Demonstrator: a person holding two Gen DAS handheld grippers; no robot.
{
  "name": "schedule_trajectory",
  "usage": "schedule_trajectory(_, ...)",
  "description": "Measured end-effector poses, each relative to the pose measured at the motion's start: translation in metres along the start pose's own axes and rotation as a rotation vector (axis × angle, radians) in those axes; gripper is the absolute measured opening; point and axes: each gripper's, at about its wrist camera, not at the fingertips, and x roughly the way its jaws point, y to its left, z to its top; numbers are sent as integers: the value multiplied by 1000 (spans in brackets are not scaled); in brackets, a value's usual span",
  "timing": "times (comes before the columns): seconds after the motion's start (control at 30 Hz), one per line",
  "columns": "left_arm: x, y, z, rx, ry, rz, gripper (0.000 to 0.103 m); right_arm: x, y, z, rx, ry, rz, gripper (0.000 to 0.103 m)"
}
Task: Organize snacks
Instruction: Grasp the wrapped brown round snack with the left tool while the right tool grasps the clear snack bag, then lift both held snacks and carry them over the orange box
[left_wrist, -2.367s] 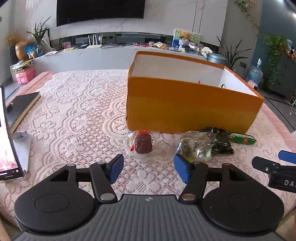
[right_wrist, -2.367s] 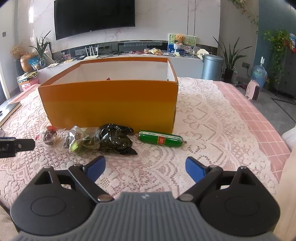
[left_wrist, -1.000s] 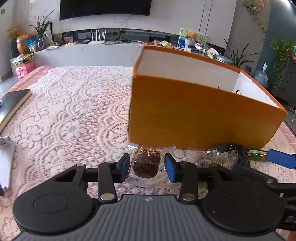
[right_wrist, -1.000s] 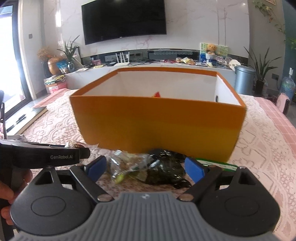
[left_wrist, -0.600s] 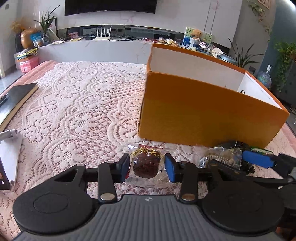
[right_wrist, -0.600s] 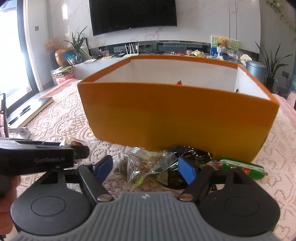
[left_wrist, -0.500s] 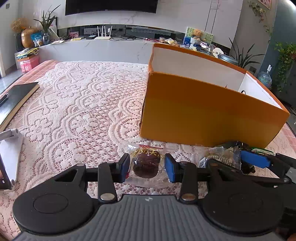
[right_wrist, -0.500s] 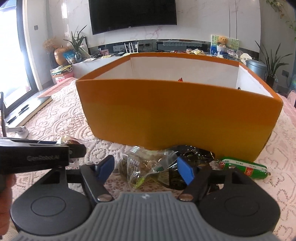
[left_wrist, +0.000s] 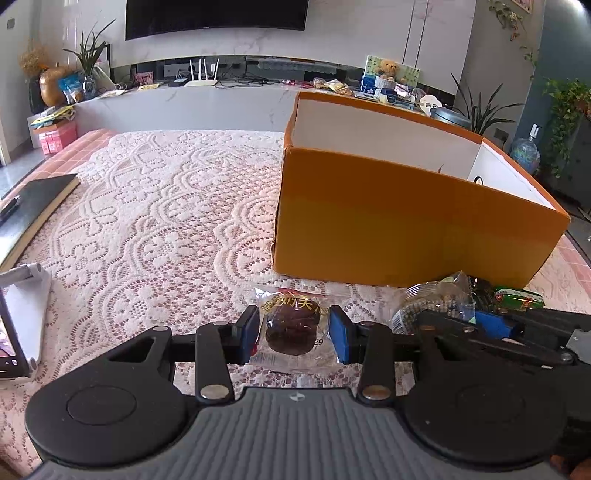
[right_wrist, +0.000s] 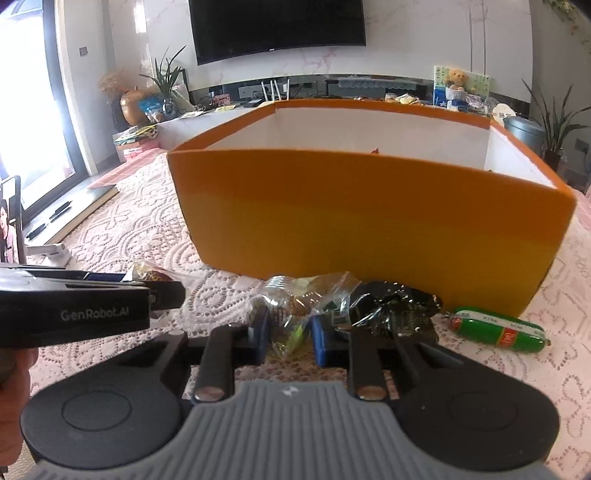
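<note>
My left gripper is shut on a clear packet with a dark brown sweet, just above the lace tablecloth in front of the orange box. My right gripper is shut on a clear bag of mixed snacks, close in front of the orange box. A dark crinkled packet lies right of the clear bag. A green sausage stick lies further right. The left gripper also shows in the right wrist view. The clear bag also shows in the left wrist view.
The box is open on top with white inner walls; something red pokes up inside. A dark book and a phone on a white stand sit at the table's left. Lace tablecloth stretches left of the box.
My right gripper has closed from wide open onto the clear snack bag. My left gripper stays shut on the brown sweet packet and has drifted slightly left, away from the box.
</note>
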Motion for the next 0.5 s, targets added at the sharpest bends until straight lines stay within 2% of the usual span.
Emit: schedule_trajectory(0.5, -42, -21, 8, 34, -98, -20, 46, -75, 5, 10, -54, -123, 38, 20)
